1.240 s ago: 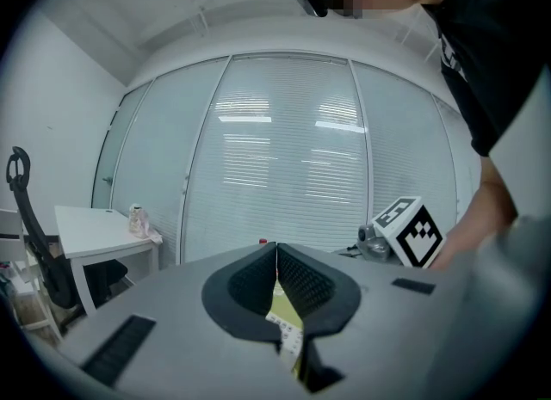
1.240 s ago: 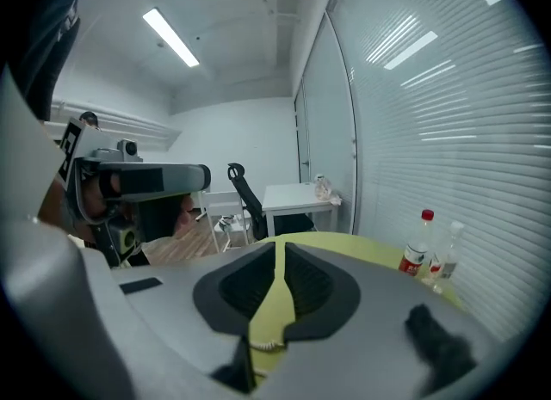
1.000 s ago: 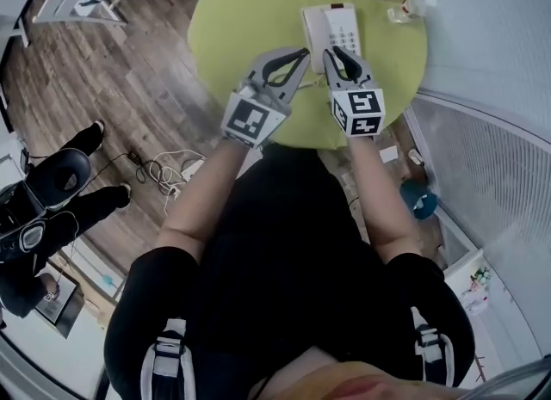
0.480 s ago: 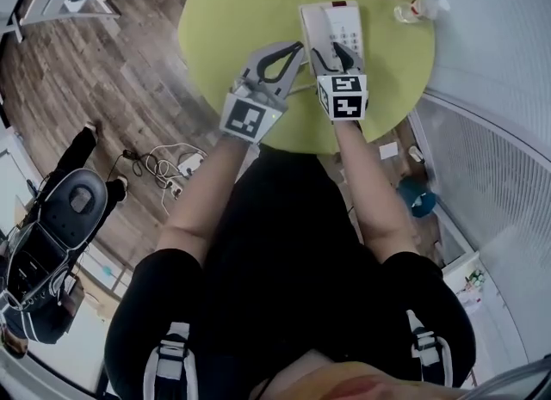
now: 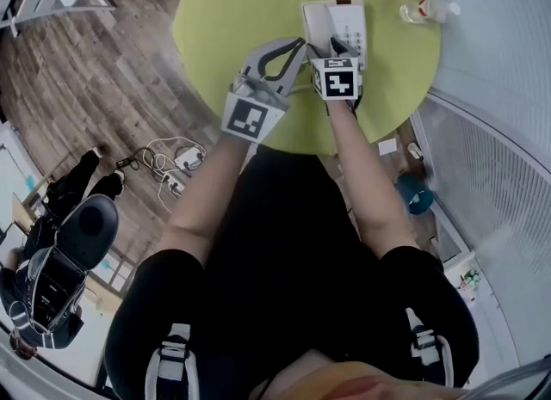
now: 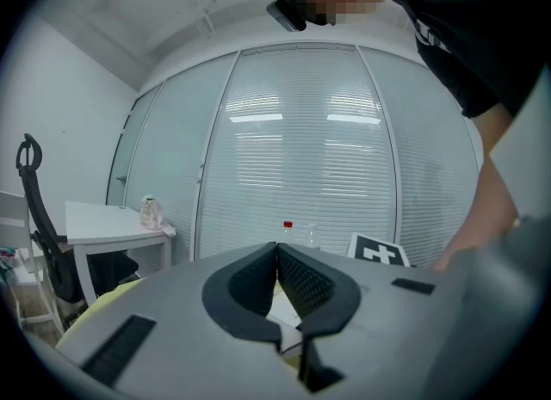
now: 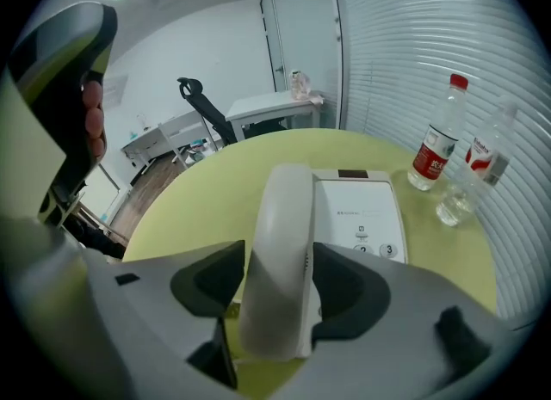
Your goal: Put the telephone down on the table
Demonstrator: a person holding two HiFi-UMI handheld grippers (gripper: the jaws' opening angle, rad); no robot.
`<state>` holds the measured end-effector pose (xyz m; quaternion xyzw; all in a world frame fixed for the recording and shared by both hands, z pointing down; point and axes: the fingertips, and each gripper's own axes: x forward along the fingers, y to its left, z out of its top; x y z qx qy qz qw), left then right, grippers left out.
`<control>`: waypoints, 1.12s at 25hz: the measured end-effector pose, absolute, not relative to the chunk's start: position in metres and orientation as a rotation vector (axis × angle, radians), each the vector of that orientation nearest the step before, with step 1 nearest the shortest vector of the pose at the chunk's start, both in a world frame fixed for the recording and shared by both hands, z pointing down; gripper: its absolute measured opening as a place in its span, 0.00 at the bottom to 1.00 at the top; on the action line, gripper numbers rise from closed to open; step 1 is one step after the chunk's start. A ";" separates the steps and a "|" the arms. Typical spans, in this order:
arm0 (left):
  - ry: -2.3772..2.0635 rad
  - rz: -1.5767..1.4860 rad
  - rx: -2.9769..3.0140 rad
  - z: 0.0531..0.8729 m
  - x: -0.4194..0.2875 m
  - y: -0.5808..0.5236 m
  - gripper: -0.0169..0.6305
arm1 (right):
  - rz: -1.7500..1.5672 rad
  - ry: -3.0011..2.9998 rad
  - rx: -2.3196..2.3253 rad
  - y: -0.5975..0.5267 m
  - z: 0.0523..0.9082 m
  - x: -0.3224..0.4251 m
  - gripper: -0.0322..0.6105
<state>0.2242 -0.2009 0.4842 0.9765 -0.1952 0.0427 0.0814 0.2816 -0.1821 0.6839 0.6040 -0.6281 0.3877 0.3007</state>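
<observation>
A white desk telephone (image 5: 344,21) rests on the round yellow-green table (image 5: 232,11), its handset (image 7: 280,243) lying in the cradle left of the keypad (image 7: 357,209). My right gripper (image 7: 280,282) points steeply down over the handset's near end. Its jaws have just been opening and now stand wide, one on each side of the handset, close to it without squeezing. In the head view the right gripper (image 5: 337,46) covers the phone's near edge. My left gripper (image 5: 297,48) hovers just left of it, held nearly level, and in its own view the left gripper (image 6: 277,256) is shut on nothing.
Two clear plastic bottles, one red-capped (image 7: 437,144) and one plain (image 7: 469,179), stand on the table right of the phone. Slatted blinds (image 5: 499,175) run along the right side. Cables (image 5: 164,162) lie on the wooden floor, and a seated person (image 5: 60,252) is at lower left.
My right gripper has dropped forward onto the phone and tipped downward, its jaws spreading from nearly shut to wide around the handset. The left gripper has sunk a little.
</observation>
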 end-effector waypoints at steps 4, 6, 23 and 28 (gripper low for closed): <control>-0.598 0.146 2.910 0.487 0.222 -0.203 0.05 | 1.046 -1.635 1.551 -0.182 0.697 0.278 0.43; -0.610 0.143 2.904 0.486 0.221 -0.204 0.05 | 1.049 -1.623 1.551 -0.182 0.698 0.276 0.43; -0.686 0.104 2.917 0.460 0.186 -0.194 0.05 | 1.173 -1.653 1.609 -0.168 0.680 0.264 0.40; -0.712 0.100 2.930 0.446 0.167 -0.188 0.05 | 1.138 -1.680 1.625 -0.168 0.656 0.251 0.40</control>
